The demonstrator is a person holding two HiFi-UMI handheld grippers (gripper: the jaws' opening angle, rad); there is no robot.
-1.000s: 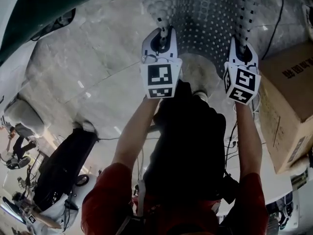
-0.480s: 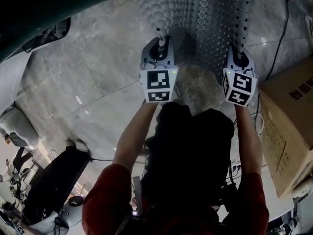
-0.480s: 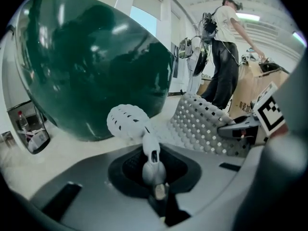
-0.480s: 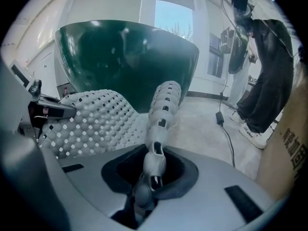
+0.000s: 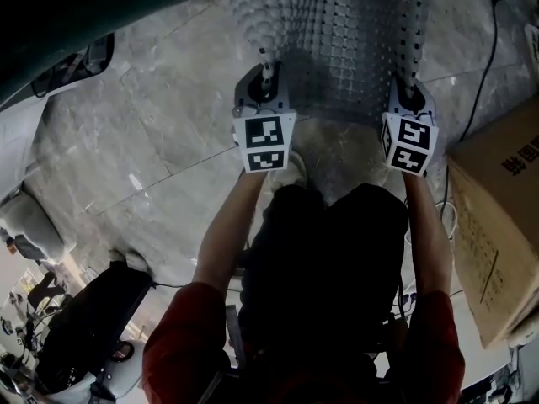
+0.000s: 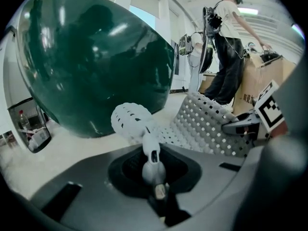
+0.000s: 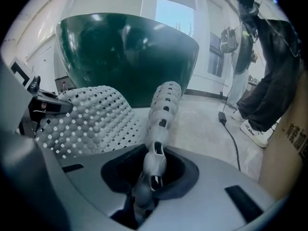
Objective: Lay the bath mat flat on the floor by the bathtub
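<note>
The bath mat (image 5: 337, 36) is pale grey, knobbly and full of small holes. It hangs between my two grippers and slopes away toward the floor in front of the dark green bathtub (image 5: 76, 2). My left gripper (image 5: 264, 64) is shut on the mat's near left corner, which shows as a rolled edge (image 6: 132, 121) running into the jaws. My right gripper (image 5: 410, 81) is shut on the near right corner, whose curled strip (image 7: 163, 105) leads into its jaws. The tub (image 6: 96, 57) fills the left gripper view and stands behind the mat (image 7: 91, 119) in the right gripper view.
A cardboard box (image 5: 497, 217) stands on the marble floor at the right, and a black cable (image 5: 484, 40) runs past it. Another person (image 7: 269, 66) stands beyond the mat's right side. Equipment on wheels (image 5: 84, 326) sits at the lower left.
Both grippers have sunk toward the floor with the mat still pinched in them. The mat now spreads wider and lower in front of the tub.
</note>
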